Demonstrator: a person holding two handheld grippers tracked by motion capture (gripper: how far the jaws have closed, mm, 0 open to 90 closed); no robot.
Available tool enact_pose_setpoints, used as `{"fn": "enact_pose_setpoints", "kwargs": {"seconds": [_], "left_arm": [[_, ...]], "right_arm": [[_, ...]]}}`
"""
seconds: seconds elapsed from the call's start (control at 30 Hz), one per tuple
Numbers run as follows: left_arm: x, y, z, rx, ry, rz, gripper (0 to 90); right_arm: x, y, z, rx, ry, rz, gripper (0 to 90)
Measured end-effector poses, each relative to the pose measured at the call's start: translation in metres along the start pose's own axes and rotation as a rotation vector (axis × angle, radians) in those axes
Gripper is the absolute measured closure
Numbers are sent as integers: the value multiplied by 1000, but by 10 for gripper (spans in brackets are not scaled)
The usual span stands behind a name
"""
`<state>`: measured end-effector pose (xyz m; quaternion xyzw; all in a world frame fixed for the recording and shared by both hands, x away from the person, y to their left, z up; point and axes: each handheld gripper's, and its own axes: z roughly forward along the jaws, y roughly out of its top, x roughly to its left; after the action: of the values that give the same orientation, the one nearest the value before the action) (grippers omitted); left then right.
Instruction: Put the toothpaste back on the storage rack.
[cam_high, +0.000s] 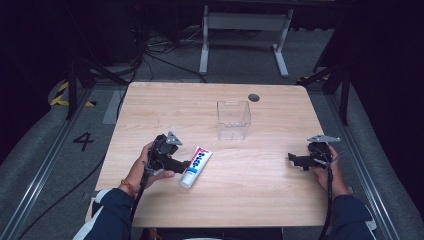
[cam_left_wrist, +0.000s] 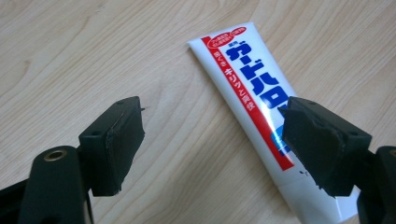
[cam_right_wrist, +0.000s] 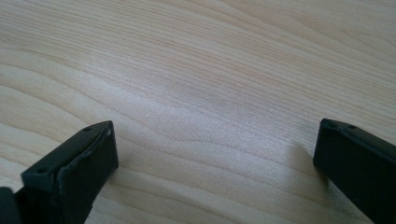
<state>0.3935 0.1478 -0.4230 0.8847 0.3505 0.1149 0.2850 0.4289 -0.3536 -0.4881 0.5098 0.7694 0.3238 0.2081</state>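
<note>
Black jaws of my left gripper (cam_left_wrist: 212, 144) stood apart with nothing between them, and the toothpaste tube (cam_left_wrist: 261, 112) lay flat on the table (cam_left_wrist: 93, 56) just off the right-hand jaw, partly beneath it. Its long axis ran slantwise, crimped end away from me and cap end near. My right gripper (cam_right_wrist: 215, 163), open and empty, sat well apart, so the left seemed the hand to use.

**What We Count on the Table**

We count one toothpaste tube (cam_high: 196, 166), white with red and blue print. We count one clear plastic box (cam_high: 233, 119). We count two handheld grippers, a left gripper (cam_high: 186, 163) and a right gripper (cam_high: 291, 158), and one wooden table (cam_high: 260, 200) under it all.
</note>
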Motion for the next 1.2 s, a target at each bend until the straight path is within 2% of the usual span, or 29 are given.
{"fn": "enact_pose_setpoints", "kwargs": {"seconds": [0.1, 0.23, 0.33, 0.5, 0.57, 0.67, 0.83, 1.0, 1.1, 1.2], "left_arm": [[-3, 4, 5, 30, -16, 15, 212], [-7, 8, 12, 37, -27, 7, 212], [-8, 12, 17, 49, -43, 16, 212], [-10, 16, 27, 85, -68, -7, 208], [-11, 19, 34, 109, -83, -28, 206], [-12, 21, 39, 125, -91, -34, 206], [-15, 25, 54, 168, -79, -40, 224], [-15, 27, 59, 172, -71, -60, 211], [-17, 29, 61, 177, -56, -60, 210], [-20, 32, 64, 190, -23, -39, 209]], "right_arm": [[0, 0, 0, 1, 1, 0, 0], [0, 0, 0, 1, 1, -1, 0], [0, 0, 0, 1, 2, -2, 0], [0, 0, 0, 1, 2, -2, 0], [0, 0, 0, 1, 2, -2, 0], [0, 0, 0, 1, 2, -2, 0], [0, 0, 0, 0, 2, -2, 0], [1, 0, 0, 1, 1, -3, 0], [1, 0, 0, 1, 1, -3, 0], [1, 0, 0, 0, 3, -4, 0]]}}
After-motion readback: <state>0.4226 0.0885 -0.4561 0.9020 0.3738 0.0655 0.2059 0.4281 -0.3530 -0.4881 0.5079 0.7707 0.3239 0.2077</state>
